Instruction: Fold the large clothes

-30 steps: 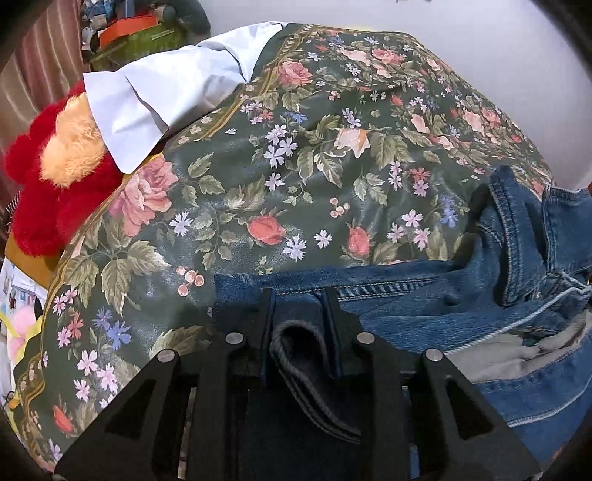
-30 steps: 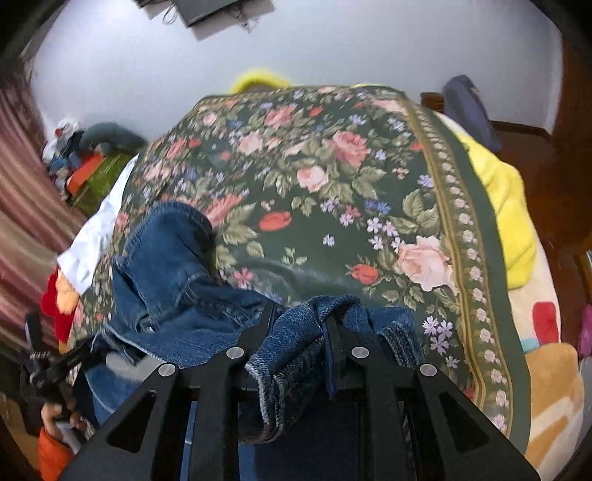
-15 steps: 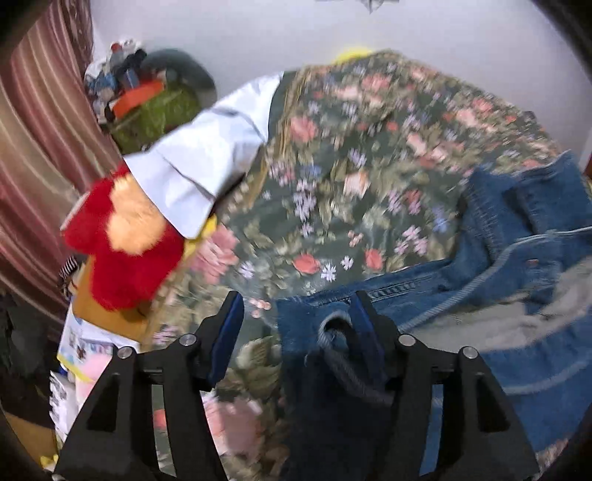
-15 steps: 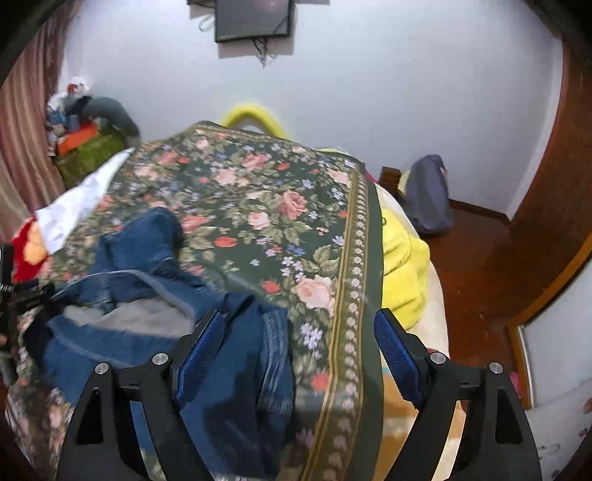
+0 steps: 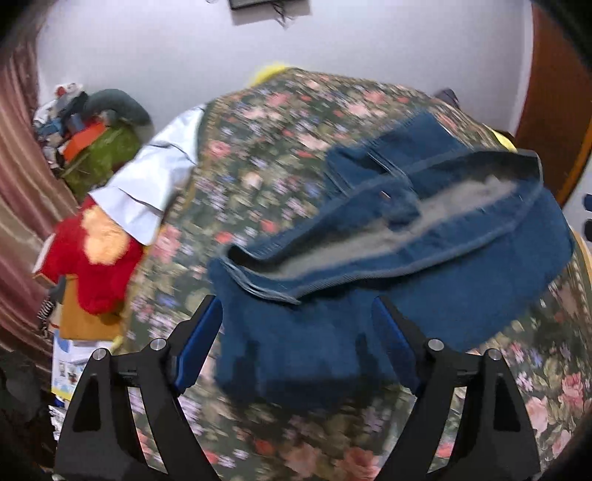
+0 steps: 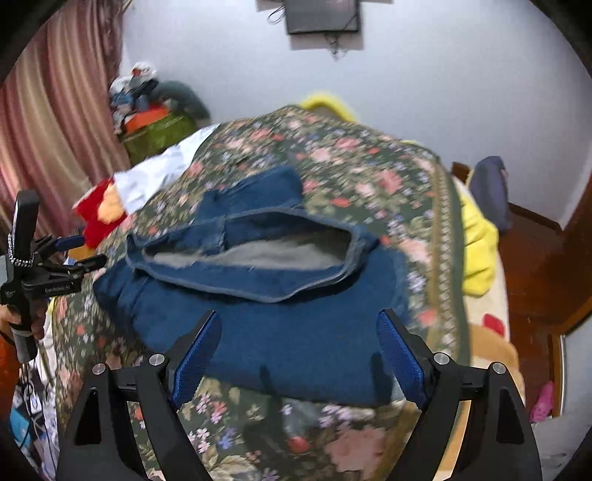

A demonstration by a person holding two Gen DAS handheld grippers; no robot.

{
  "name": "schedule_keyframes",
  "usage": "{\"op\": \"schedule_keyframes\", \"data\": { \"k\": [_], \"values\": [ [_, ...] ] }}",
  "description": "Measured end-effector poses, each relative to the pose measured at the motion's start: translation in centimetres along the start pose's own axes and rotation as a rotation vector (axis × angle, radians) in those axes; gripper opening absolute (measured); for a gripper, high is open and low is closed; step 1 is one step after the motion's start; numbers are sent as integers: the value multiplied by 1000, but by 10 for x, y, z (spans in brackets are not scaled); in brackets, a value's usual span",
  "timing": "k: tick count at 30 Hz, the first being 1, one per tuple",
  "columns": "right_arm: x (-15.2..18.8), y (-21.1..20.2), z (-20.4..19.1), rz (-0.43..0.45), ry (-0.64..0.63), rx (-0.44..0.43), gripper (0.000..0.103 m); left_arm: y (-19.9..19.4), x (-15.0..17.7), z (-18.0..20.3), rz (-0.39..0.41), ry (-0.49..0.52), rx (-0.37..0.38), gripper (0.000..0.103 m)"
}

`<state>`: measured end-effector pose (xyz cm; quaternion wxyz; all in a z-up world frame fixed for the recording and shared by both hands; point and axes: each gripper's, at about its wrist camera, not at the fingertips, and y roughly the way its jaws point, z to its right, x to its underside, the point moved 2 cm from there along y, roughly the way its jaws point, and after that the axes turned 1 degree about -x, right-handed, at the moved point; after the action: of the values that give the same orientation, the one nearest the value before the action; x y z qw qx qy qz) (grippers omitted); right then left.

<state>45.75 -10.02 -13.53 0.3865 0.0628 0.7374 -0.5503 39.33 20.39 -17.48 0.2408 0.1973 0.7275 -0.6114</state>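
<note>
Both grippers, left (image 5: 296, 329) and right (image 6: 298, 338): fingers wide, just opened, gripping nothing; denim jacket (image 6: 281, 314) lies on bed (image 6: 370, 177). No legible writing.

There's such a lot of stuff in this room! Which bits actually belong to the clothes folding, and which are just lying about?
Part of the job:
- denim jacket, lying folded on the floral bedspread
- left gripper and right gripper, both open and holding nothing

Just lying about:
- red plush toy
- white cloth
- yellow blanket
- wall screen
</note>
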Motion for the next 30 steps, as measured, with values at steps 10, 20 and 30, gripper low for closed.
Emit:
{"op": "schedule_keyframes", "data": {
  "k": [10,20,30],
  "values": [
    [22,72,-36,-130,-71,-27,85,58,8,57,-46,72,-5,83],
    [-23,137,-28,-87,-132,157,84,102,-40,22,-4,-4,-100,83],
    [-104,145,22,-35,30,203,85,137,-89,-24,-72,-131,-110,83]
  ]
}}
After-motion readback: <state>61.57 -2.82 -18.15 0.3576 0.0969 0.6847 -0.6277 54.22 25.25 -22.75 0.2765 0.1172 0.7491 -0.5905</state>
